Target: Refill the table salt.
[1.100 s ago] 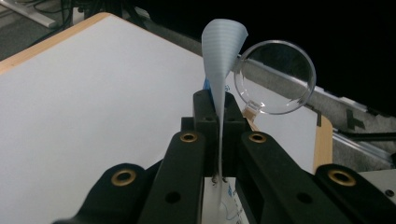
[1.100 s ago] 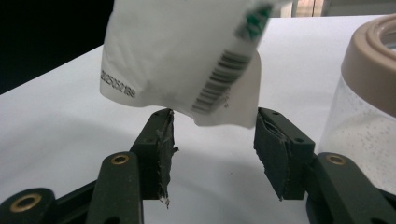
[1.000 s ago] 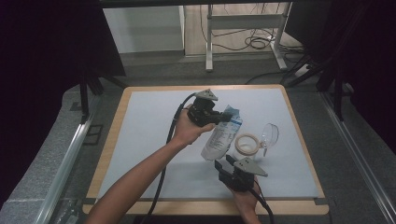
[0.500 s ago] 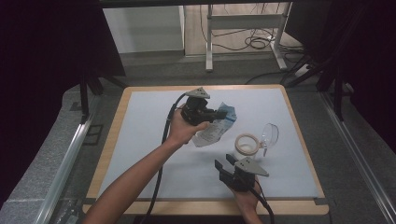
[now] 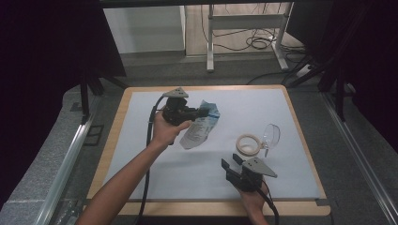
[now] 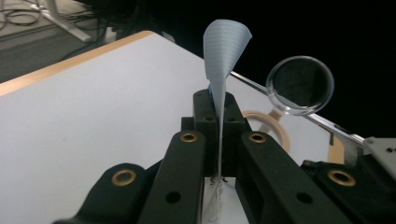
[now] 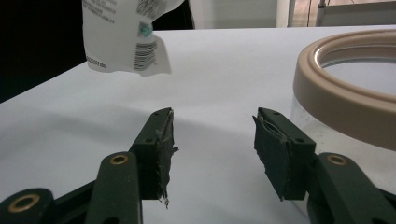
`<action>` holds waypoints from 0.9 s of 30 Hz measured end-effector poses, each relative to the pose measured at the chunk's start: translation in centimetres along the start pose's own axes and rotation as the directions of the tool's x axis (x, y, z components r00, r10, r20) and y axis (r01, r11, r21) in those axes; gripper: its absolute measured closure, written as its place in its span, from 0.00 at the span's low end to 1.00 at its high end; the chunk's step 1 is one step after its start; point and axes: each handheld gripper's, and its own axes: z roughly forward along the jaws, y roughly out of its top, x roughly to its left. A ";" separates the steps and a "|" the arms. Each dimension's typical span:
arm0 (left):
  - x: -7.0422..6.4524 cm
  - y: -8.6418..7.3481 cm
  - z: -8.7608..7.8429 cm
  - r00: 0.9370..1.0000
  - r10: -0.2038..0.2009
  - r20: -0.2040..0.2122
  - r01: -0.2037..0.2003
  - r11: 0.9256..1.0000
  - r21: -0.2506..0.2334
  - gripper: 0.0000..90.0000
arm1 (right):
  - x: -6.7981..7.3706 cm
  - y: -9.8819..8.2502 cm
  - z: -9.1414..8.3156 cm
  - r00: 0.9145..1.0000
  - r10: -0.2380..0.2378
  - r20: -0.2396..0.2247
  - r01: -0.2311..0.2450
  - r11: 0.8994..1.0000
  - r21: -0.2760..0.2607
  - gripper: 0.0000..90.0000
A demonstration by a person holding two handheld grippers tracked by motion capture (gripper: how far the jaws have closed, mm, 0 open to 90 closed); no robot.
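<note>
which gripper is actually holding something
The left gripper: its jaws are shut on the top edge of the pouch, lifted off the table. The right gripper is open with nothing between its jaws.

A table with a mat covering most of its top fills the middle of the high view. Toward the far left of the mat, the left gripper is held above the surface, with a packet hanging from between its jaws, clear of the mat. To the right of the packet, a ring of tape lies flat on the mat. Just beside the tape, on its right, sits a round clear lid, tilted up. In front of the tape, near the table's near edge, the right gripper rests low, pointing away from the person. Beyond the table's far edge stand desk legs and cables on the floor.
</note>
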 end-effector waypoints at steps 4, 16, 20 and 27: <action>1.2 -1.1 -1.2 0.999 -0.022 -0.029 0.022 1.000 -0.012 1.00 | -0.2 0.1 0.0 1.000 -0.001 0.002 0.001 1.000 -0.002 0.53; 4.3 -4.0 -4.3 0.991 -0.088 -0.099 0.082 0.994 -0.069 1.00 | -0.4 0.2 0.1 1.000 -0.006 0.009 0.006 1.000 -0.004 0.53; 5.2 -4.5 -4.9 0.986 -0.096 -0.134 0.084 0.992 -0.090 1.00 | -0.4 0.2 0.2 1.000 -0.007 0.010 0.007 1.000 -0.001 0.53; 7.0 -5.4 -5.7 0.975 -0.120 -0.188 0.096 0.986 -0.133 1.00 | -0.5 0.2 0.1 1.000 -0.003 0.011 0.003 1.000 -0.004 0.53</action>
